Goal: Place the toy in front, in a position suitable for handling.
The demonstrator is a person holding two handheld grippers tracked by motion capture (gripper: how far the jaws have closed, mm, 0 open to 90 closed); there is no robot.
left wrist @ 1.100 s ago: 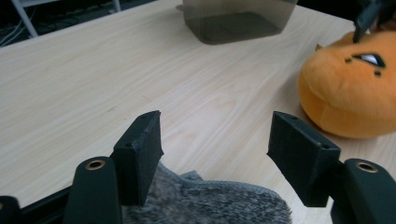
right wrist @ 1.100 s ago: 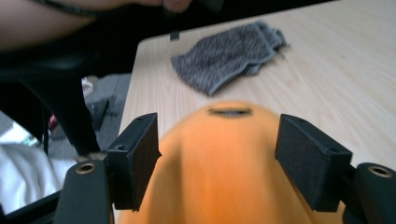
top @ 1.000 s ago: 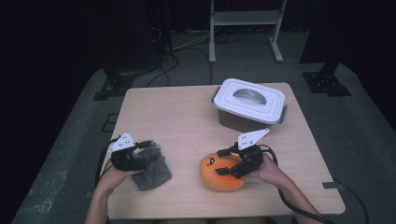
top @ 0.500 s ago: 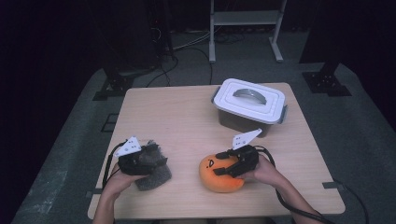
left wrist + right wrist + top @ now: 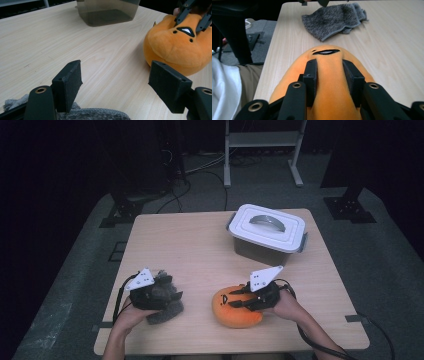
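The right hand-held gripper (image 5: 329,75) had just closed its jaws, pinching the orange plush (image 5: 235,309) near the surface's (image 5: 200,245) front edge. The left hand-held gripper (image 5: 115,83), drawn nearer that edge than a second earlier, hung open over the grey cloth (image 5: 165,302), jaws widening. Bare surface lay between them and the bin (image 5: 267,232).

The lidded container (image 5: 266,234) stands at the table's (image 5: 185,245) far right part, and the wide stretch of bare wood to the left of the container is left free for passage. Nearer the person than the container, the front edge is blocked by the orange plush toy (image 5: 237,309) and, well apart to its left, the grey cloth (image 5: 164,295). A bare lane is left between the two.
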